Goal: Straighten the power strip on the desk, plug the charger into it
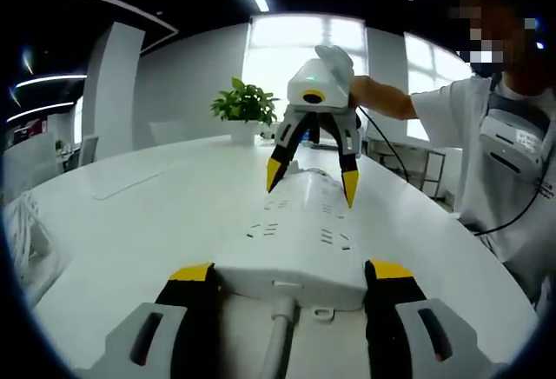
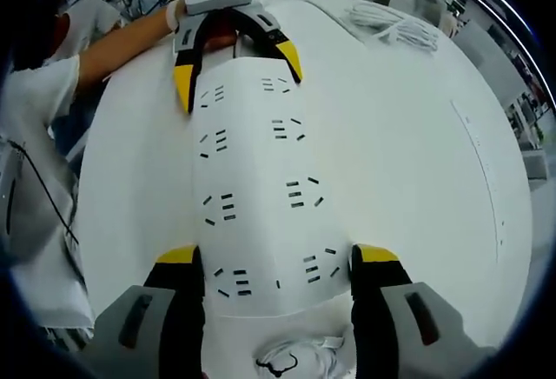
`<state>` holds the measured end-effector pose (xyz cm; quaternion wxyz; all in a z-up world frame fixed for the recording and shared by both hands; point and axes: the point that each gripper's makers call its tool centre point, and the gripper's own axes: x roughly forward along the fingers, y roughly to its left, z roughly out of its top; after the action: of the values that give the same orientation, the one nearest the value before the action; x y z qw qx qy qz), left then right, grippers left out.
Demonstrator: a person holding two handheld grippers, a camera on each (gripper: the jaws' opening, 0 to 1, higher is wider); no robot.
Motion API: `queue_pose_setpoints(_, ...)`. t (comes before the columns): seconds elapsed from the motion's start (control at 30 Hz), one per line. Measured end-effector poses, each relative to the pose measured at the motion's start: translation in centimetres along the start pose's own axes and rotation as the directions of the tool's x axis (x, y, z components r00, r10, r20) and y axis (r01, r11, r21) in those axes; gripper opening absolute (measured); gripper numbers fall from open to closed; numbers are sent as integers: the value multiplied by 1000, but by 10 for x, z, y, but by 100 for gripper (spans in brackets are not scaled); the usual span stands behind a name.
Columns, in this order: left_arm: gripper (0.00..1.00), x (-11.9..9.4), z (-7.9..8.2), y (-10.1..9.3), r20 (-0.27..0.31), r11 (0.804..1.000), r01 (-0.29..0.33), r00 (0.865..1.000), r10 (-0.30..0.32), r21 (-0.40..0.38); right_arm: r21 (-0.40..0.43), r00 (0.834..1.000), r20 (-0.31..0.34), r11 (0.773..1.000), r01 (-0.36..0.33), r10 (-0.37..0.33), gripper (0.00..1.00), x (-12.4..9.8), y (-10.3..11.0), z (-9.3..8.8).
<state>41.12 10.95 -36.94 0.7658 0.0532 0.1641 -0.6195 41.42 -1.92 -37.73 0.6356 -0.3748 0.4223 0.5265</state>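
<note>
A long white power strip (image 1: 300,222) lies on the white desk (image 1: 148,222), and both my grippers hold it by its ends. My left gripper (image 1: 291,271) is shut on the near end, where the strip's cable (image 1: 278,340) comes out. Across the strip, my right gripper (image 1: 313,181) points down with its yellow tips at both sides of the far end. In the right gripper view the power strip (image 2: 261,188) runs away from my right gripper (image 2: 276,254) to my left gripper (image 2: 237,70). A white crumpled item (image 2: 295,355), maybe the charger with its cord, lies just under the right gripper.
A bundle of white cable (image 2: 387,21) lies on the desk, also seen as the cable bundle (image 1: 26,236) at the desk's left edge. A potted plant (image 1: 245,105) stands at the far edge. A person in a white shirt (image 1: 508,153) stands on the right.
</note>
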Motion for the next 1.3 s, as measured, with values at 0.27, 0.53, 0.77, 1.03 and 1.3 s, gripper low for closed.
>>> queue_pose_setpoints(0.27,69,1,0,1,2,1000,-6,1000,6,0,-16,991,132,1000,9,-7,67,-3,0,6)
queue_pose_setpoints(0.53,69,1,0,1,3,1000,-15,1000,15,-1,187,754,586,956,228,-295,70,-98,-48,-2)
queue_pose_setpoints(0.77,69,1,0,1,3,1000,-19,1000,19,-2,365,614,644,889,277,-456,63,-95,-79,-63)
queue_pose_setpoints(1.03,69,-1,0,4,4,1000,-20,1000,20,-2,353,627,654,904,242,-423,57,-64,-83,-54)
queue_pose_setpoints(1.3,69,0,0,2,4,1000,-23,1000,23,-2,363,630,645,898,247,-434,45,-52,-93,-58)
